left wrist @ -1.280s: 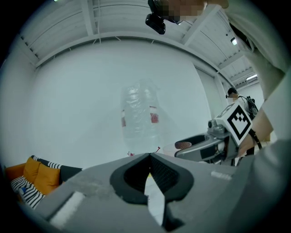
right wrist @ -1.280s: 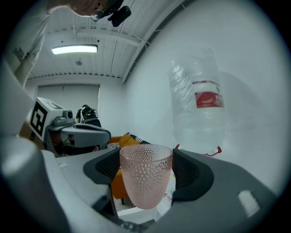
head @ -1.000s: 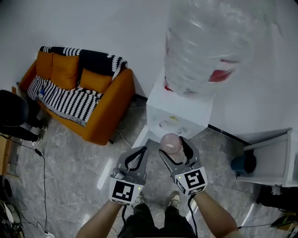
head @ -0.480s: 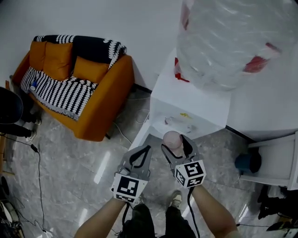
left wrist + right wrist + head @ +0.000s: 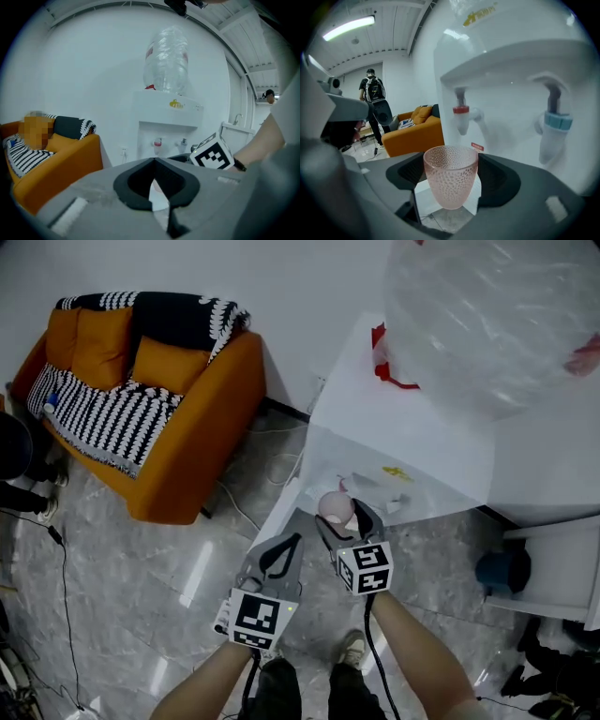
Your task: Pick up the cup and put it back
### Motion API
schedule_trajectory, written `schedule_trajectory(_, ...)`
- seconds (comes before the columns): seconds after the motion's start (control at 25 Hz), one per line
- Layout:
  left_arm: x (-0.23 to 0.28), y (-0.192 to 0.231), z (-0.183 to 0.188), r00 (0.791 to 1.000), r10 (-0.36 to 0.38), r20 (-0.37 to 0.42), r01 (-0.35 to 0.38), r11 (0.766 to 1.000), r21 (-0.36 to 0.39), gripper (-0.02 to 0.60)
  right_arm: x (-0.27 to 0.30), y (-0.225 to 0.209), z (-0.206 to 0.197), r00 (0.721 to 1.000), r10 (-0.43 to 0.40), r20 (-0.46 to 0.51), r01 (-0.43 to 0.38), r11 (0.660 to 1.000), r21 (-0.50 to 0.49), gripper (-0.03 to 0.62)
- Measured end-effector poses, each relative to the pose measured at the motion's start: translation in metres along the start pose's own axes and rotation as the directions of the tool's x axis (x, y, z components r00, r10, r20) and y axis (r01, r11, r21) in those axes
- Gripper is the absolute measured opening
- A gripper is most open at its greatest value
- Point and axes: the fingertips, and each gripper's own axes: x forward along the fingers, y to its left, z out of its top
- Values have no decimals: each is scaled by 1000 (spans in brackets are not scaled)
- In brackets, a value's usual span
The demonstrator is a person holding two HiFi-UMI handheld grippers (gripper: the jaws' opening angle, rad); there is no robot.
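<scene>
My right gripper [image 5: 343, 521] pinches the dimpled pink glass cup [image 5: 451, 180] mid-frame. My left gripper [image 5: 281, 555] is pressed together, empty. Bumping the red-capped tap [image 5: 462, 119] might dislodge it.

Light was cool and dim. Glare streaked the floor [image 5: 197, 573] at the head view's lower left. A ceiling strip lamp [image 5: 349, 27] glowed upper left in the right gripper view. Both gripper views curved and darkened at the edges.
</scene>
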Motion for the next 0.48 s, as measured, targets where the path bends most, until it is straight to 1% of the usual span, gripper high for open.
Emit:
schedule_trajectory(0.12, 9, 6, -8, 1000, 3, 5, -3, 1000, 3, 2, 20, -14, -9, 1000, -26, 0, 26, 1000, -9, 362)
schedule_trajectory(0.24, 18, 11, -19, 1000, 1, 6, -1, 1000, 1, 2, 37, -27, -11, 998, -39, 44, 39, 999, -7, 362)
schedule_trajectory(0.36, 24, 14, -32, 1000, -4, -10, 4, 1000, -11, 2, 45, -29, -18, 995, -45, 91, 47, 999, -19, 364)
schedule_trajectory(0.48, 26, 18, -39, 1000, -15, -15, 14, 999, -33, 2, 48, -31, -30, 991, -78, 110, 78, 997, -2, 364)
